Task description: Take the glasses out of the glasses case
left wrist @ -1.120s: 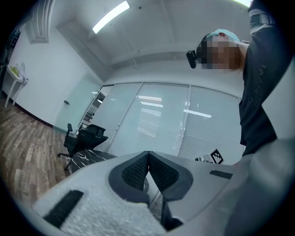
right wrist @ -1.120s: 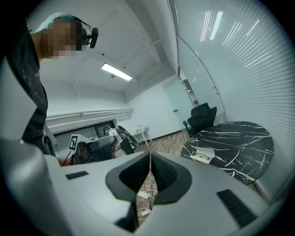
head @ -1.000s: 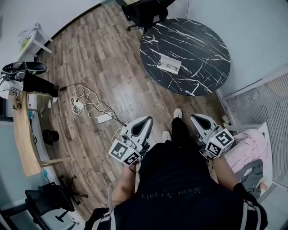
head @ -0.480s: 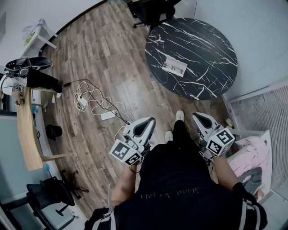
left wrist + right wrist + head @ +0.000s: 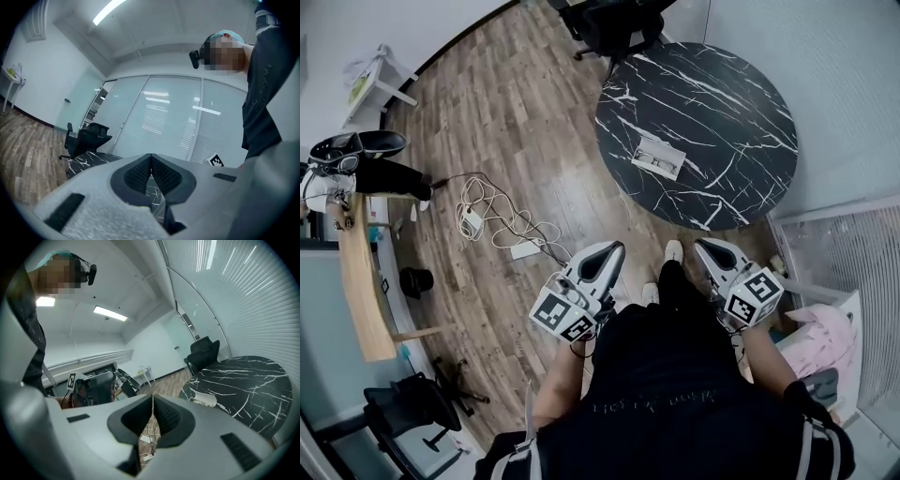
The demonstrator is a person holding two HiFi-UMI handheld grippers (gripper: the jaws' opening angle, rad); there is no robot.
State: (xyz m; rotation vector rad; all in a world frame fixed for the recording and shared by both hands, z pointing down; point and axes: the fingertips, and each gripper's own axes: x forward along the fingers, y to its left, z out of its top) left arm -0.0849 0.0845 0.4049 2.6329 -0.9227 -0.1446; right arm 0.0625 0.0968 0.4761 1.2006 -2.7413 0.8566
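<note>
Well beyond both tools [image 5: 613, 247] [image 5: 702, 245]: glasses case [image 5: 657, 157]

Pale glasses case [image 5: 657, 157] on round black marbled table [image 5: 741, 89], office chair [image 5: 609, 23] beyond

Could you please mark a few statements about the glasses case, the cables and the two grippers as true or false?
1. The glasses case lies on the round black marble table. True.
2. The left gripper holds the glasses case. False: its fingers are together on nothing, held short of the table.
3. The right gripper is shut and empty. True.
4. The cables lie on the table. False: they lie on the wooden floor.
</note>
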